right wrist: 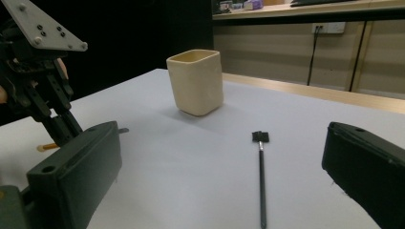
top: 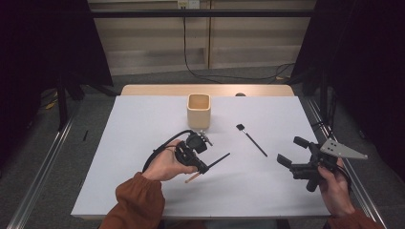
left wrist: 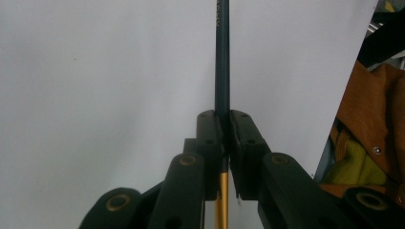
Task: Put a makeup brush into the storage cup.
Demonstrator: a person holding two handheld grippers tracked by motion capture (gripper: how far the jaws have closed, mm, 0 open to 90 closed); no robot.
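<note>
The left claw (top: 204,167) is pinching a pencil (top: 217,160) near the middle of the worktop (top: 143,191), toward its near edge, and the job now looks like carrying it to the cup (top: 198,110) by the far edge. To do that well, lift clear, tip the pencil upright over the cup's mouth, and only then let go. In the left gripper view the jaws sit pressed tight on the shaft, so the hold looks sound. The pencil (left wrist: 222,71) is slim, dark teal for most of its length, with a golden-orange end behind the jaws. The right claw (top: 291,151) waits spread wide near the right edge, with a thin black brush (top: 251,138) lying flat between it and the cup.
</note>
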